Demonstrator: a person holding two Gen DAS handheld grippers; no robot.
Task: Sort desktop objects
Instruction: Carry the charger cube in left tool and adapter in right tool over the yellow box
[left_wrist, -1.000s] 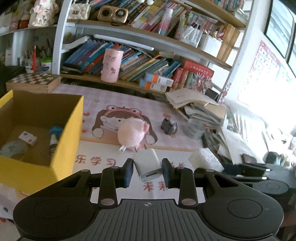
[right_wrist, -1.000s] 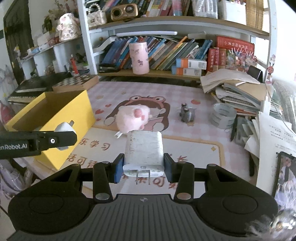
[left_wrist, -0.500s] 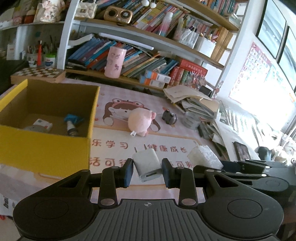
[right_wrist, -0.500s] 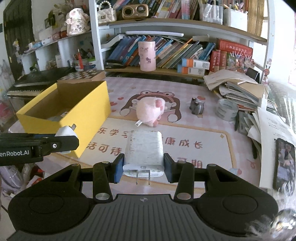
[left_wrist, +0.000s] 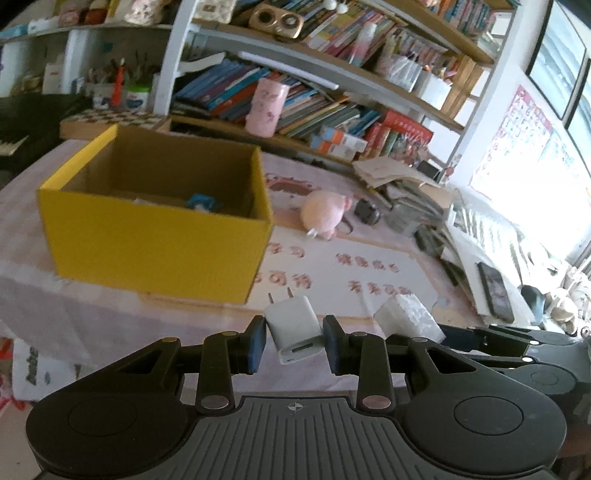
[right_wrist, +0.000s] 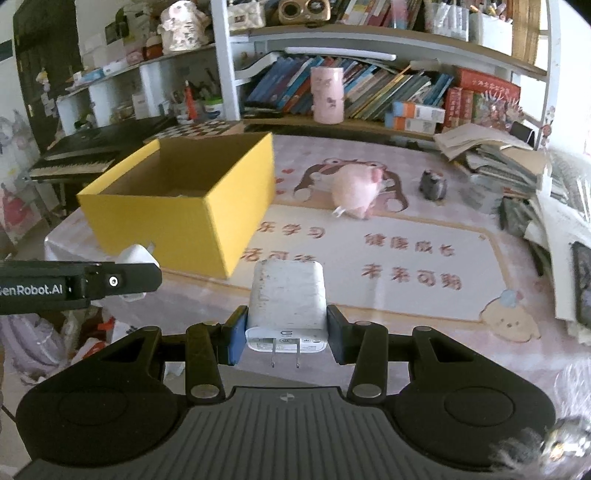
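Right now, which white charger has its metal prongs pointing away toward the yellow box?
The small charger in the left gripper. The big charger in the right gripper points its prongs back at its camera.

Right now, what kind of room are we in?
Probably a child's study or bedroom at home: long wooden shelves crammed with colourful books, a cartoon-printed pink desk mat with a pink plush pig toy on it, and a black piano keyboard beside it.
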